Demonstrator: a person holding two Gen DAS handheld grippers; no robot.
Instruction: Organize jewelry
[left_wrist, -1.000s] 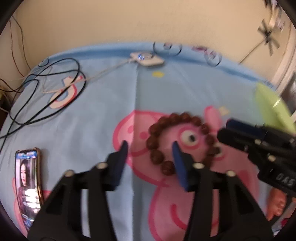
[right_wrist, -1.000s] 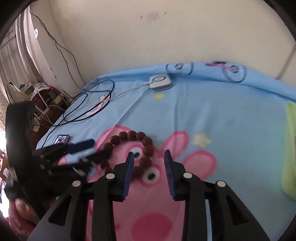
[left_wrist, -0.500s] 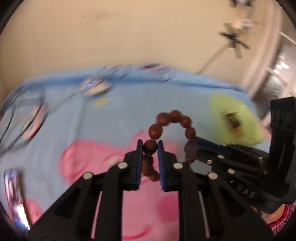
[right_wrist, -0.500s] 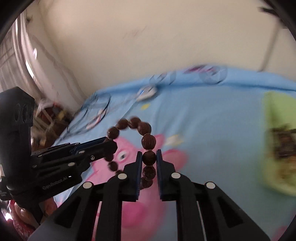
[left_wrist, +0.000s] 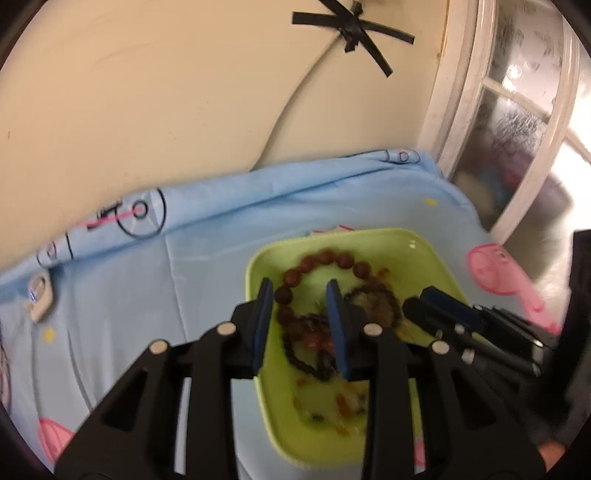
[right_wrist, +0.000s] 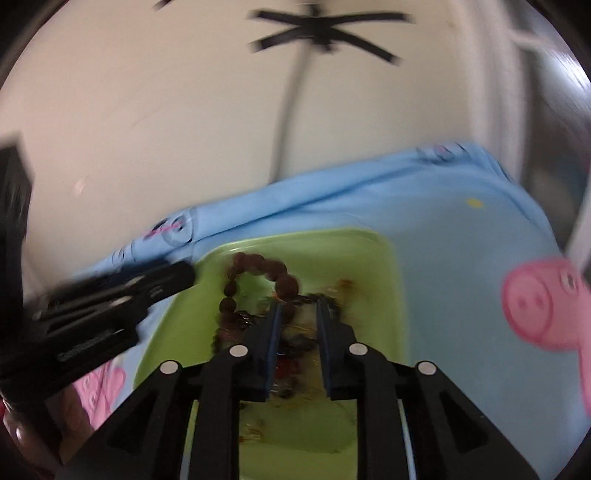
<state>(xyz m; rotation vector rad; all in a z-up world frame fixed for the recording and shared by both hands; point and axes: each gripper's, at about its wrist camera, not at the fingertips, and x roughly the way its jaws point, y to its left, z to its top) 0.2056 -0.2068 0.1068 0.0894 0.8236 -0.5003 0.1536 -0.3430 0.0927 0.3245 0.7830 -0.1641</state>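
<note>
Bead bracelet (left_wrist: 317, 266) moved from sheet into green tray (left_wrist: 436, 258); left gripper (left_wrist: 299, 314) just parted, right gripper (right_wrist: 297, 317) parted.

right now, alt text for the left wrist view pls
A brown bead bracelet lies in a lime green tray with darker jewelry, on a blue cartoon-print sheet. The left hand-held gripper hangs over it, jaws apart; the right hand-held gripper reaches in from the right.
</note>
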